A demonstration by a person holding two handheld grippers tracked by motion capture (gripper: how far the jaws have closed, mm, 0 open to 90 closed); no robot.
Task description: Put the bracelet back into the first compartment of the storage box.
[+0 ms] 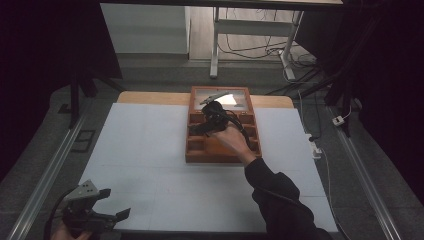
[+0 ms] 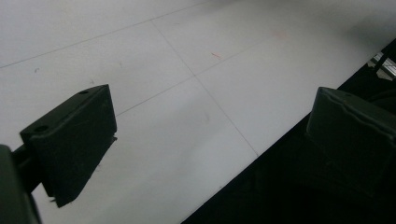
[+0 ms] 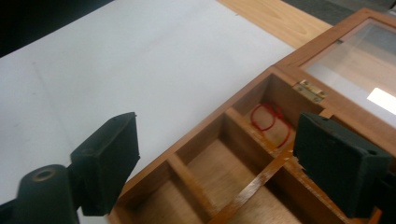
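Observation:
A brown wooden box (image 1: pixel 197 156) with several compartments lies open at the table's far middle, its glass lid (image 1: pixel 235 99) laid back flat. My right gripper (image 1: pixel 197 129) hovers over the box's left compartments, open, with nothing between its jaws. In the right gripper view the box (image 3: pixel 196 140) shows its dividers, and red rubber bands (image 3: pixel 267 120) lie in the compartment by the brass hinge (image 3: pixel 310 89). My right gripper (image 3: pixel 217 163) stands wide open there. My left gripper (image 1: pixel 114 204) is at the table's near left corner, open and empty. In the left gripper view my left gripper (image 2: pixel 210 144) spans the table's front edge.
A white mat (image 1: pixel 145 150) covers the table, with a wooden strip (image 1: pixel 150 97) showing at the far edge. A metal rail (image 1: pixel 50 170) runs along the left side and another (image 1: pixel 370 185) along the right. A white desk frame (image 1: pixel 250 30) and cables stand beyond the table.

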